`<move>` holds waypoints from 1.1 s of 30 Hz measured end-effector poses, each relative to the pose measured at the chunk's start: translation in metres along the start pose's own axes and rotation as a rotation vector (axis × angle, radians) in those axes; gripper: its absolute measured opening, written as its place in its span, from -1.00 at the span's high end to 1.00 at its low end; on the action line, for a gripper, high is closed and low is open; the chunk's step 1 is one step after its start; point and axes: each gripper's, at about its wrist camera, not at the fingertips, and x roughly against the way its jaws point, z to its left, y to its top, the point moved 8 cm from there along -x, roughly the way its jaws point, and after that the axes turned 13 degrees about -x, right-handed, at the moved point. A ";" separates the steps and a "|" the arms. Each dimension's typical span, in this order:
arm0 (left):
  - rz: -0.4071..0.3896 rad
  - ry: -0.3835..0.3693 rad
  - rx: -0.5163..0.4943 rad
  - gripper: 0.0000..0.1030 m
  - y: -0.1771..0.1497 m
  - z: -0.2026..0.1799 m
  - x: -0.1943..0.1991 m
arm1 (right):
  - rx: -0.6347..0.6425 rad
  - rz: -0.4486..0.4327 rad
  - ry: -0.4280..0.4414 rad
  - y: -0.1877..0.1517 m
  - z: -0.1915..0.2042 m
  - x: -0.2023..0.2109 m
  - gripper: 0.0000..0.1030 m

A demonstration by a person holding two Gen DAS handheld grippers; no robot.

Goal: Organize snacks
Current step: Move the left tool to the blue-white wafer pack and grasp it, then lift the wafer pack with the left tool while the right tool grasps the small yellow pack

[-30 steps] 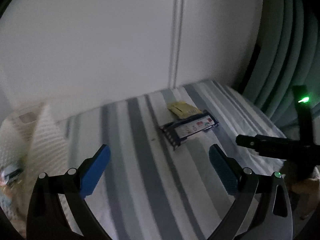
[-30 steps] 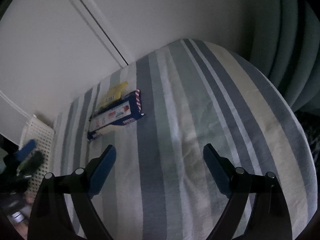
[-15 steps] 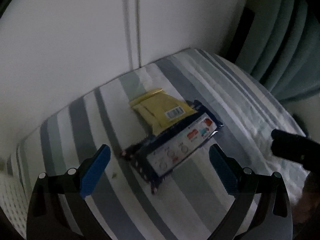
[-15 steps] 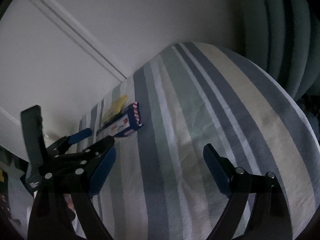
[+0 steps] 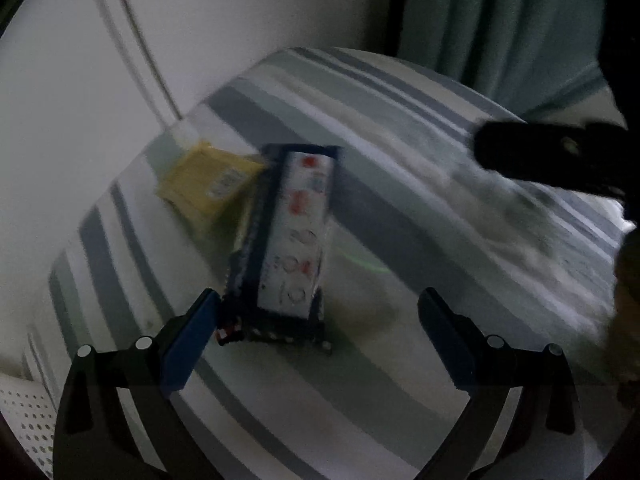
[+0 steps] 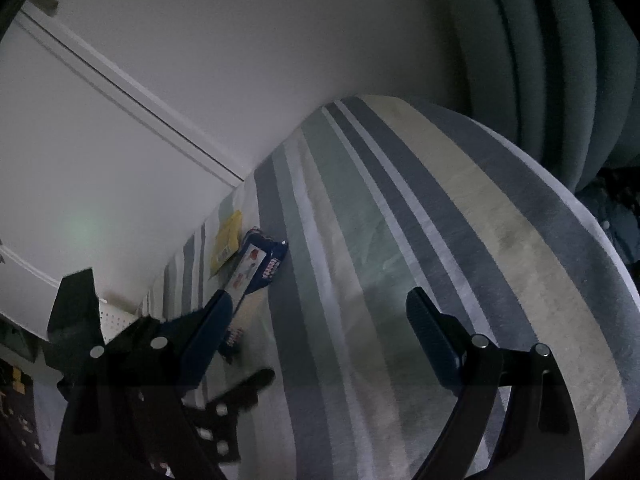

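A long dark blue snack pack [image 5: 294, 240] with a white panel lies on the striped cloth [image 5: 400, 208], its near end between my left gripper's [image 5: 318, 320] open fingers, close to the left pad [image 5: 192, 336]. A yellow packet [image 5: 208, 182] lies behind it, partly under its far end. In the right wrist view the blue snack pack [image 6: 258, 266] and the yellow packet [image 6: 228, 240] sit far left near the wall. My right gripper [image 6: 320, 320] is open over bare cloth, holding nothing. The left gripper's black body [image 6: 160, 360] shows at that view's lower left.
A white perforated basket [image 5: 24, 412] stands at the left edge of the cloth. A white panelled wall [image 6: 200, 60] runs behind the snacks. Pale green curtains [image 6: 560, 60] hang at the right. The right gripper's dark body [image 5: 560, 160] juts in at the left view's right side.
My left gripper has moved forward onto the blue snack pack, which now reaches between its fingers. The right gripper has barely moved; the left gripper has come further into its view.
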 end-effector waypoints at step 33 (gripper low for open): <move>-0.228 0.104 0.465 0.11 -0.057 0.046 0.089 | 0.079 0.010 -0.048 -0.010 0.012 -0.011 -0.71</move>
